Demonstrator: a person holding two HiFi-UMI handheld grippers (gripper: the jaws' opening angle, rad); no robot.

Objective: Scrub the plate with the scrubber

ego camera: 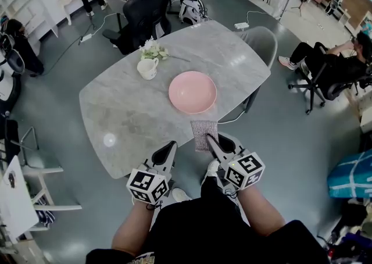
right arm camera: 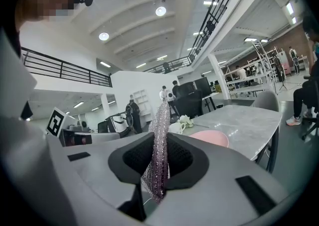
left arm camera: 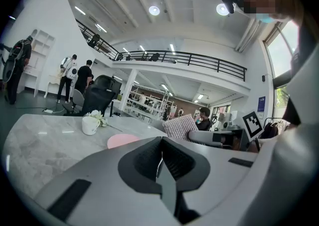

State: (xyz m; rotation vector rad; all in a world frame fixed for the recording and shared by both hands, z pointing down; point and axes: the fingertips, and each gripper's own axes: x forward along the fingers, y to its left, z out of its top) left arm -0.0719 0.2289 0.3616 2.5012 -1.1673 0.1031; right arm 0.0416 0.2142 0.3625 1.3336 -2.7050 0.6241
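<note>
The right gripper (ego camera: 211, 139) is clamped on a glittery, woven rectangular scrubber (ego camera: 203, 134), whose long axis points away from the person over the edge of the marbled grey worktop (ego camera: 128, 111). The smooth, round pink plate (ego camera: 192, 92) lies just beyond it. The left gripper (ego camera: 170, 146) is closed on nothing.

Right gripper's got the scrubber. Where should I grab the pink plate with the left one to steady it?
Probably the near-left rim of the plate, one jaw over the lip, coming low from the person's side. The plate lies flat, so the rim is its only thin edge; that arc is bare, away from the mug and the scrubber. The left gripper is shut: open it first.
</note>
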